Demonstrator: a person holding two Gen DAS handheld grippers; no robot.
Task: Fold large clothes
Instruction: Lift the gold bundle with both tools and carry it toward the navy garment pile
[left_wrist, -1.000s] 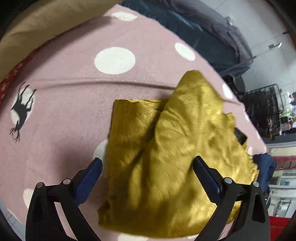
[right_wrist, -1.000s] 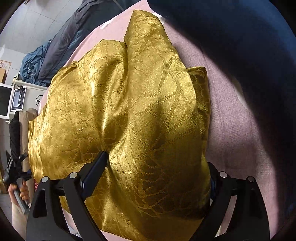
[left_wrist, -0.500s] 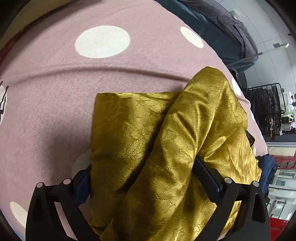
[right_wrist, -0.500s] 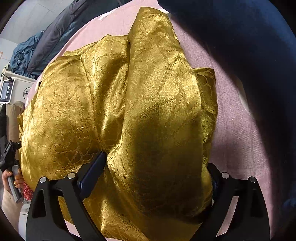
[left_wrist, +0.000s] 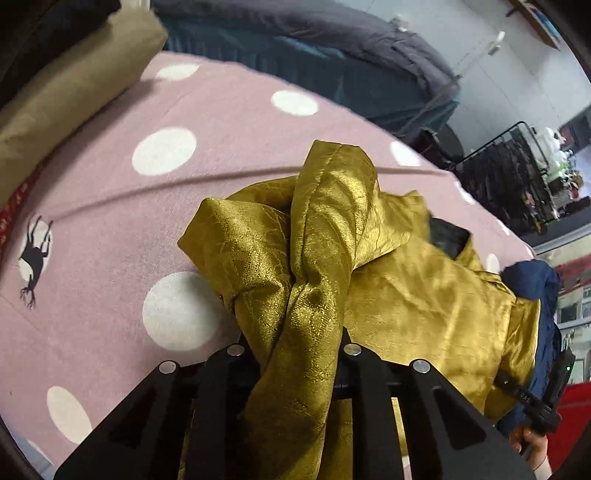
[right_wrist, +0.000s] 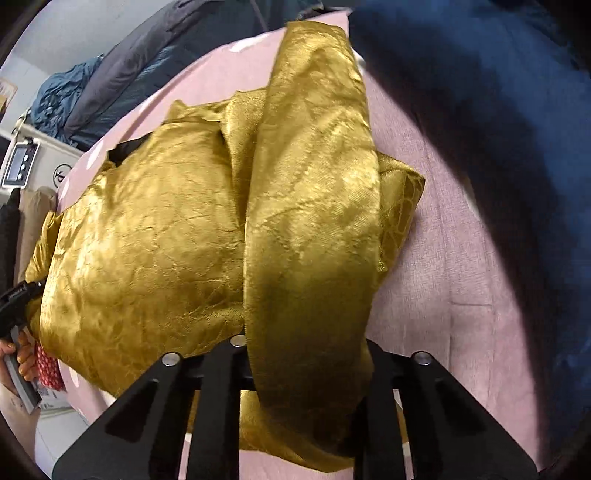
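One shiny gold patterned-satin garment (left_wrist: 406, 295) lies bunched on one pink cloth cover (left_wrist: 240, 122). Around the garment the left wrist view shows about nine white dots (left_wrist: 164, 150) and one black deer figure (left_wrist: 35, 254), well left of it. Two black two-finger grippers (left_wrist: 295, 354) (right_wrist: 306, 354) appear, one per view.

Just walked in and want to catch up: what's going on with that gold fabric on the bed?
A person is folding a shiny gold garment on a pink polka-dot bedspread, a handheld claw in each hand. The left claw and the right claw are both closing, each with a bunched fold of the cloth between its jaws. The garment is rumpled and partly gathered up, so the fold is not finished.
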